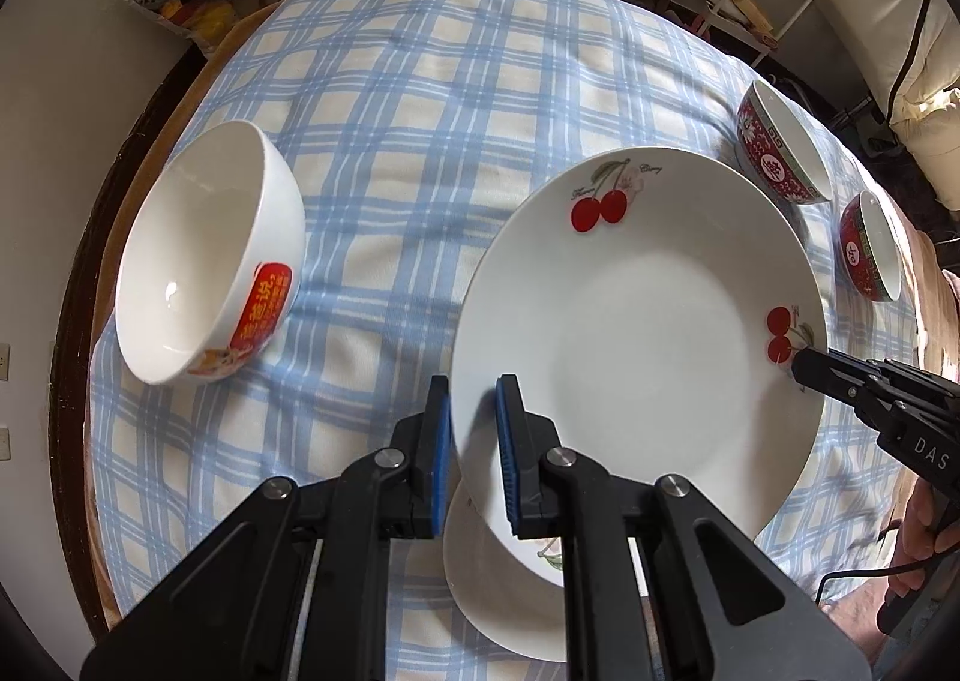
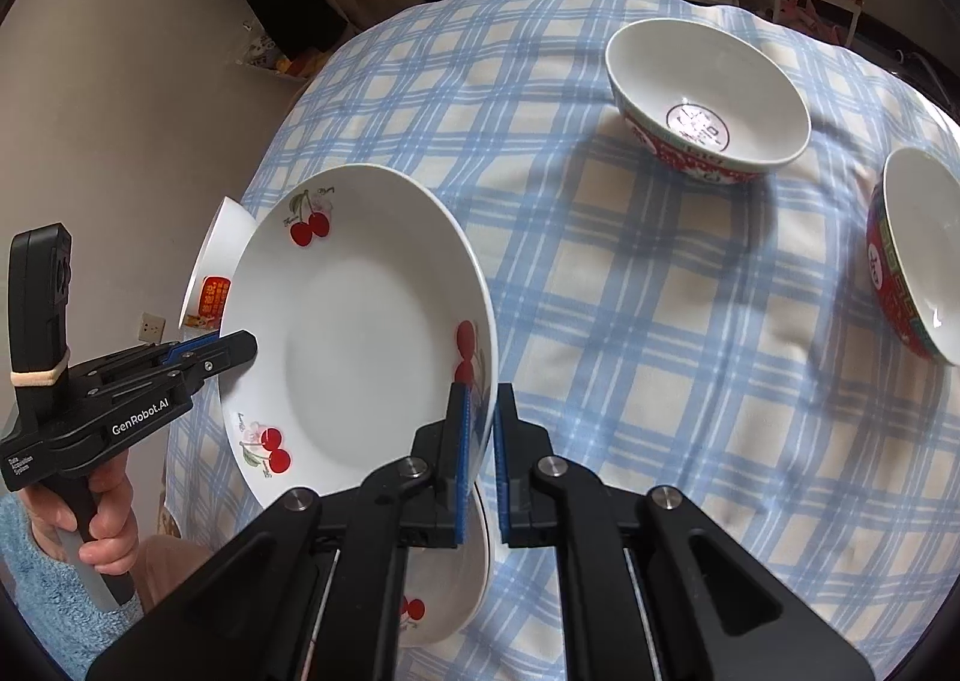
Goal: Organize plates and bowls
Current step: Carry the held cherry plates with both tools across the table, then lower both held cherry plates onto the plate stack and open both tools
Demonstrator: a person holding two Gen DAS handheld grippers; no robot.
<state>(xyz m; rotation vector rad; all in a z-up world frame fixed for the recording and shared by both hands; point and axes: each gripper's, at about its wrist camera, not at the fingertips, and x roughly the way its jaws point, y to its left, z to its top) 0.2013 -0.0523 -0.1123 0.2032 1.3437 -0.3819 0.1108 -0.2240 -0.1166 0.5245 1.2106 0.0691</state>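
Fingers first: from the left wrist view, the left gripper [image 1: 474, 417] had its blue pads straddling the near-left rim of the cherry plate [image 1: 636, 333], one pad under, one over, and they looked clamped on that rim. The plate was lifted and tilted above a second plate [image 1: 510, 579] lying flat on the checked tablecloth [image 1: 390, 111]. Across the dish, the right gripper [image 1: 807, 372] met the opposite rim by the cherry print. A big white bowl [image 1: 204, 261] sat well off to the left; two red-patterned bowls, one farther [image 1: 780, 147] and one nearer [image 1: 870, 249], stood beyond the plate on the right.

Over to the right wrist view: the right gripper [image 2: 480, 441] had the plate's [image 2: 360, 333] right edge between its pads, narrow gap, apparently pinching it. The left gripper [image 2: 240, 348] held the far rim, hand [image 2: 102, 513] on the handle. The lower plate [image 2: 444, 591] peeked out directly beneath.

So the key relation: the held plate hung between both grippers, tipped, with its mate straight below and slightly nearer. My read was that levelling and lowering it onto that plate came next, both hands sharing the load equally.
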